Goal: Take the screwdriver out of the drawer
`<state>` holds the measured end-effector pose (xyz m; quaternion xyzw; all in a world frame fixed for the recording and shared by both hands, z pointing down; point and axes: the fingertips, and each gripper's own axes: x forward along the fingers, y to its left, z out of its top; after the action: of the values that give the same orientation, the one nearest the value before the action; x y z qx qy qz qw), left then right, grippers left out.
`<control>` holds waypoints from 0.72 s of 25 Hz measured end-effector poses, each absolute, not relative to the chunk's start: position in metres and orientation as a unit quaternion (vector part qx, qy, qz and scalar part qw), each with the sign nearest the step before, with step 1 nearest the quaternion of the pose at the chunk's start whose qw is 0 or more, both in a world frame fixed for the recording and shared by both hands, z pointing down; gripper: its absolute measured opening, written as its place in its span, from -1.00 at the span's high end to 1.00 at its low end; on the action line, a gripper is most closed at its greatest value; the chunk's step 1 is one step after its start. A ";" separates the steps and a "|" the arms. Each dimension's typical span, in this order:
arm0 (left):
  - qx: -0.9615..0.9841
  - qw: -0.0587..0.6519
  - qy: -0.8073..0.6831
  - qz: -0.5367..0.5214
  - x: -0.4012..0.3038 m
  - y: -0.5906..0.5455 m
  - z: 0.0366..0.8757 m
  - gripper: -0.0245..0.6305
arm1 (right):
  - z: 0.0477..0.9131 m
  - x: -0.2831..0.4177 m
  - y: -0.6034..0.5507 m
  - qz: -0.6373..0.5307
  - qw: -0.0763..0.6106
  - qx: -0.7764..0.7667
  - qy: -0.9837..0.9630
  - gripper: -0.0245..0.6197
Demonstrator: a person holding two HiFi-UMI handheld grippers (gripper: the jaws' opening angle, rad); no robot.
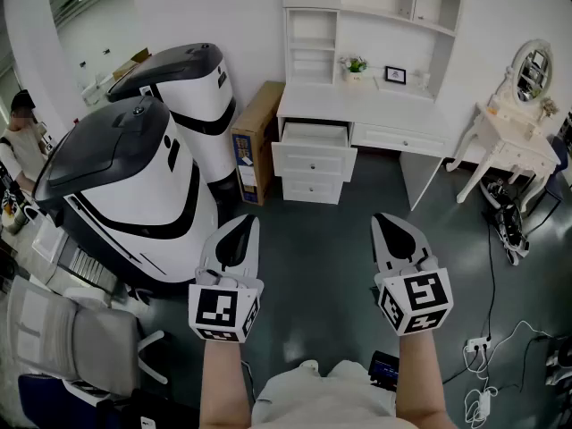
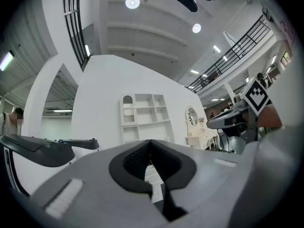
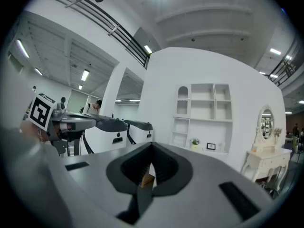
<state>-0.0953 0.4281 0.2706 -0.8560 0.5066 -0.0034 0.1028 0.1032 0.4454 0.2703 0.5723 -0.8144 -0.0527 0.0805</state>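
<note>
A white desk (image 1: pixel 357 110) with a shelf unit above it stands across the room. Its top left drawer (image 1: pixel 312 136) is pulled open above two closed drawers. From here the drawer's inside is hidden and no screwdriver shows in any view. My left gripper (image 1: pixel 241 227) and right gripper (image 1: pixel 387 223) are held side by side low in the head view, well short of the desk, both pointing at it. Each has its jaws shut with nothing between them, as the left gripper (image 2: pixel 151 142) and right gripper (image 3: pixel 152 146) show in their own views.
Two large white and black machine housings (image 1: pixel 134 177) stand on the left, with a cardboard box (image 1: pixel 255 141) leaning beside the desk. At the right is a white dressing table with an oval mirror (image 1: pixel 509 128); cables and a power strip (image 1: pixel 483 347) lie below it. A person (image 1: pixel 22 141) stands far left.
</note>
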 end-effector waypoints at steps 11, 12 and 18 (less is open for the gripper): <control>-0.855 0.083 0.511 0.018 -0.105 0.399 0.275 0.90 | 0.274 0.103 0.419 -0.045 0.074 0.575 -0.813 0.90; -0.856 0.079 0.511 0.016 -0.105 0.395 0.277 0.90 | 0.274 0.103 0.414 -0.046 0.075 0.573 -0.815 0.90; -0.853 0.089 0.514 -0.002 -0.094 0.364 0.279 0.90 | 0.278 0.108 0.375 -0.044 0.067 0.563 -0.823 0.90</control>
<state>-0.0941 0.3639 0.2795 -0.8533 0.5138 -0.0018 0.0891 0.1080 0.3754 0.2777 0.5626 -0.8229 -0.0438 0.0665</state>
